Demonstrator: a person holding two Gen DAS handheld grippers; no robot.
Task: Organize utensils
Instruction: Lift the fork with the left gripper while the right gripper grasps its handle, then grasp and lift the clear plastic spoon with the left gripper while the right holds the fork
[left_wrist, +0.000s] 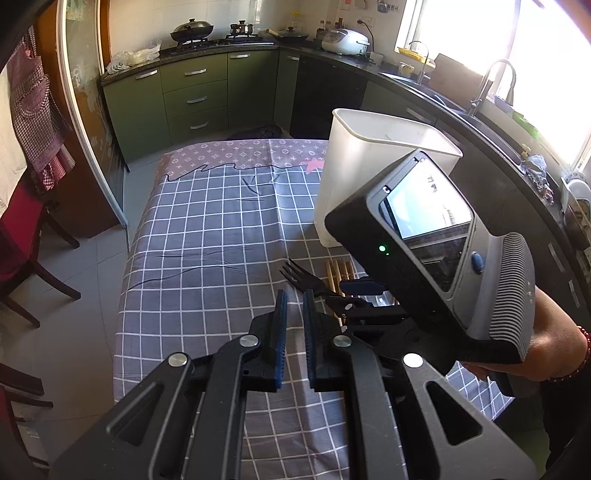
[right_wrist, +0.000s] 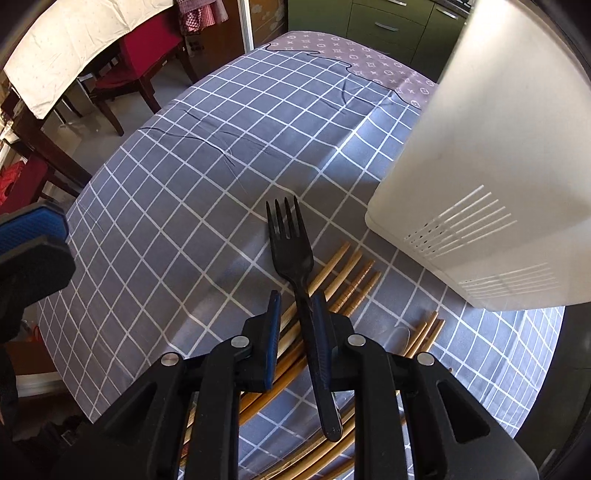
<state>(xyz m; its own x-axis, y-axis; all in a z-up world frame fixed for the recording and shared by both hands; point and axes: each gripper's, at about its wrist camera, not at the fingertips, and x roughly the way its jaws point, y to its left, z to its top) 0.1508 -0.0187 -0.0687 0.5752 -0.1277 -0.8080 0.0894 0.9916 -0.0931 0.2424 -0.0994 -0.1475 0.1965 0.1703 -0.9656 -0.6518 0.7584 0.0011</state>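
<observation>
**Entry: utensil sorting, moment of pick-up**

- **Black plastic fork** (right_wrist: 291, 258): lies on the grey checked cloth of the desk (right_wrist: 166, 221), tines pointing away from the right wrist camera, its handle crossing a loose spread of tan wooden chopsticks (right_wrist: 343, 273).
- **Right gripper** (right_wrist: 295, 314): points steeply down over the fork. Its jaws straddle the handle with a gap showing on the left side; the right pad lies against or just beside the handle, and I cannot tell whether it presses. Judged not yet a firm hold.
- **Left gripper** (left_wrist: 293, 314): jaws nearly together, nothing between them, hovering over bare cloth just left of the fork.
- **Tall white plastic utensil bin** (left_wrist: 369, 162): stands upright on the desk just beyond the chopsticks, slotted near its base; the likely destination.

**Risks, as judged:**
- The fork handle sits off-centre between the jaws; closing could push it sideways or pinch a chopstick beneath it and lift both.
- A thin, smooth handle gripped far from the tines may swing or slip on lifting.
- The bin is tall and close; a low carry could strike its wall.

**Surroundings:** green kitchen cabinets (left_wrist: 195, 96) and a dark counter behind; red chairs (right_wrist: 147, 55) to the side. The left gripper is close enough to crowd the lift.
</observation>
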